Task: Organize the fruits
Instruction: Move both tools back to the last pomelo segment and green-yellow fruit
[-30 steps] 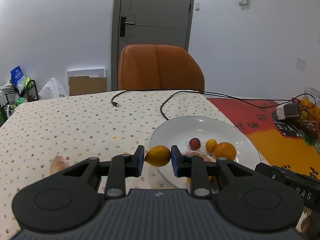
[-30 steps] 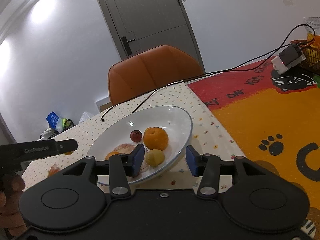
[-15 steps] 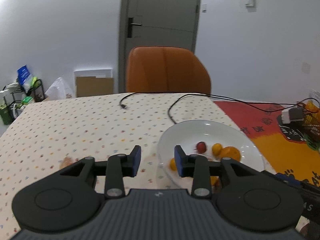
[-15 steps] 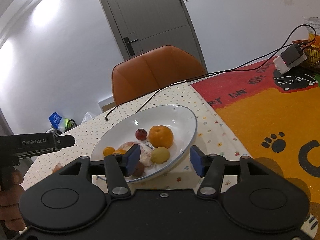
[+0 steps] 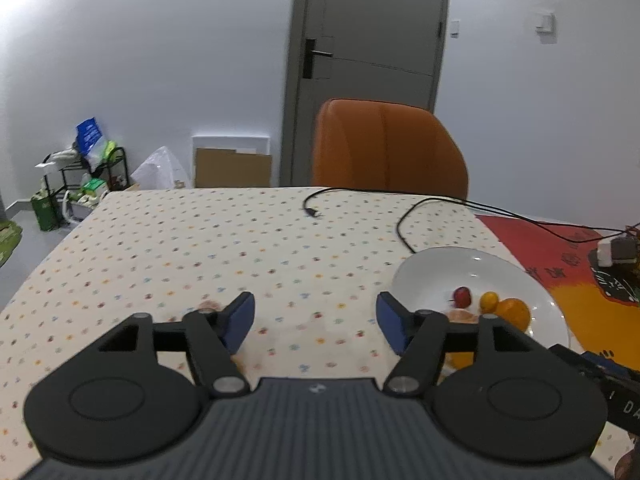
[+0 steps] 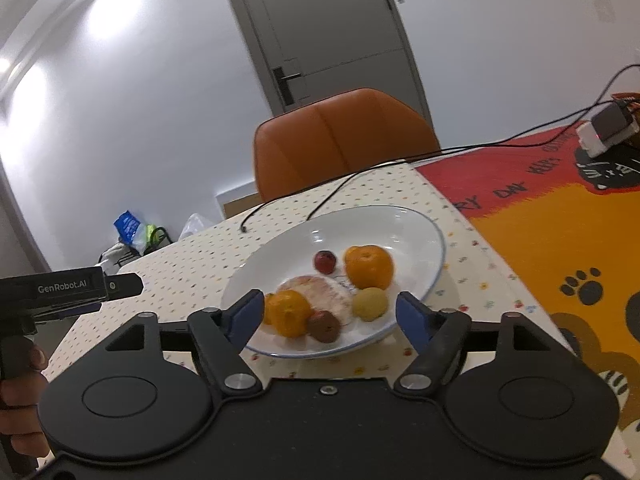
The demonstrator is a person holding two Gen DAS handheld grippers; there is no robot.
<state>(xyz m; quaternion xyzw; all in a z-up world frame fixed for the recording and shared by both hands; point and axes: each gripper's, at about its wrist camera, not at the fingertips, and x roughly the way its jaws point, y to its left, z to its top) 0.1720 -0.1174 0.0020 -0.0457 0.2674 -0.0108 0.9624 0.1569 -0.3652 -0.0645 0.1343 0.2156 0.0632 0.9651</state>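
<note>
Between placements: both tools empty. Left gripper [image 5: 316, 318], jaws wide, hovers over bare cloth; a pale fruit [image 5: 209, 306] lies by its left finger, likely the next pick. Right gripper [image 6: 330, 316], also wide, faces the plate [image 6: 404, 224] of fruit just ahead.

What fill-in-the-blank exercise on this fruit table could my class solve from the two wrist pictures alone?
1. The fruits lie on a white ____ on the dotted tablecloth.
2. Both the left gripper and the right gripper have their jaws ____.
3. The chair behind the table is ____ in colour.
4. The large orange sits right beside a small dark ____ fruit.

Missing words: plate; open; orange; red
</note>
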